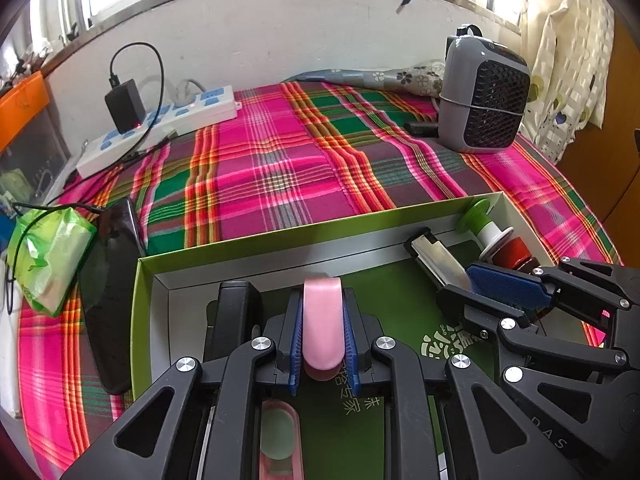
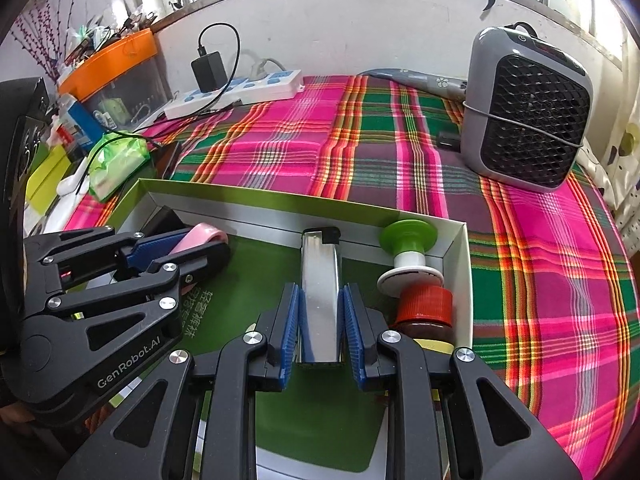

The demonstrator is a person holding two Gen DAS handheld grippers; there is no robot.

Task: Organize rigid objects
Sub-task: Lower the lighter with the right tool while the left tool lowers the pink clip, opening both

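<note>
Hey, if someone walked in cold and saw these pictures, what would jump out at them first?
Probably the loud pink and green plaid cloth covering the whole surface. Next, the green-rimmed box up front, where the left gripper clamps a pink object and the right gripper clamps a silver lighter. A grey heater stands at the back right.

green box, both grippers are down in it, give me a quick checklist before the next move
1. Left gripper shut on the pink piece: ok.
2. Right gripper shut on the silver lighter: ok.
3. Both held items inside the green box: ok.
4. Clear gap between the two grippers: ok.
5. Red-capped bottle close beside the right gripper's finger, could get nudged: not ok.
6. Whether the lighter rests on the box floor: cannot tell.
</note>
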